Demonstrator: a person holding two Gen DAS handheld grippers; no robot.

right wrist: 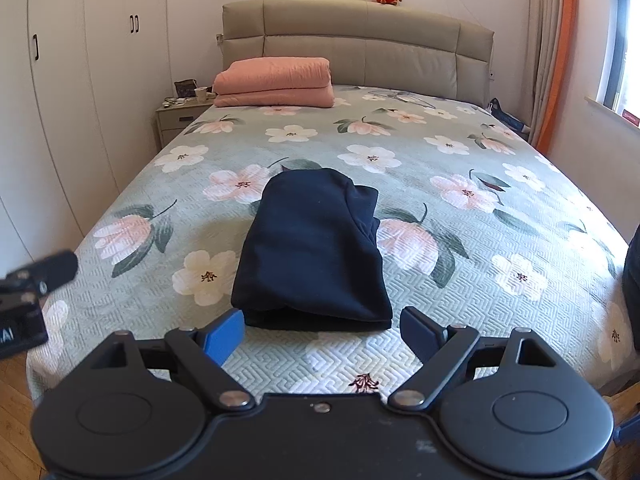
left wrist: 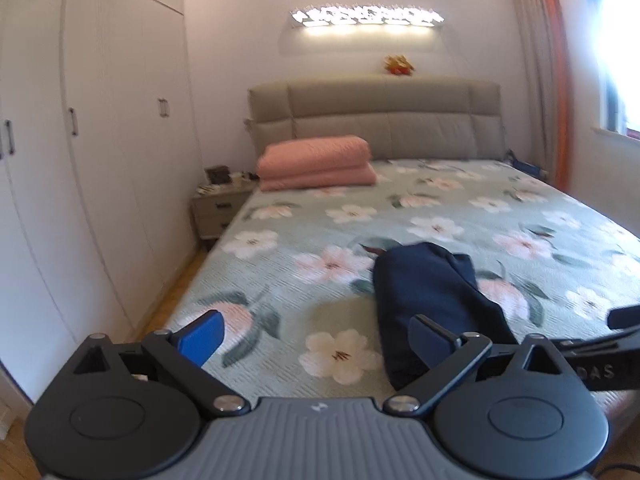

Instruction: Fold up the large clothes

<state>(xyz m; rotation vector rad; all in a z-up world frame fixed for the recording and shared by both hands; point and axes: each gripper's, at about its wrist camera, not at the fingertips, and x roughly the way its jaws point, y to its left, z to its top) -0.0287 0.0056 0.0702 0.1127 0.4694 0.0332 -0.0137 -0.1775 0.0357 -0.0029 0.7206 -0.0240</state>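
Observation:
A dark navy garment [right wrist: 314,248] lies folded into a compact bundle on the flowered bedspread [right wrist: 500,216], near the foot of the bed. My right gripper [right wrist: 322,336] stands open just short of the bundle's near edge, with nothing between its blue fingers [right wrist: 224,336]. In the left wrist view the same navy garment [left wrist: 432,300] sits to the right, and my left gripper [left wrist: 316,340] is open and empty above the bedspread [left wrist: 280,280], its right finger in front of the cloth. The other gripper shows at each view's edge.
A folded pink quilt [right wrist: 276,82] rests by the padded headboard [right wrist: 360,40]. A bedside table [right wrist: 178,120] with small items stands at the left, beside white wardrobes [left wrist: 80,160]. An orange curtain [right wrist: 560,60] and window are at the right. Wood floor runs along the bed's left side.

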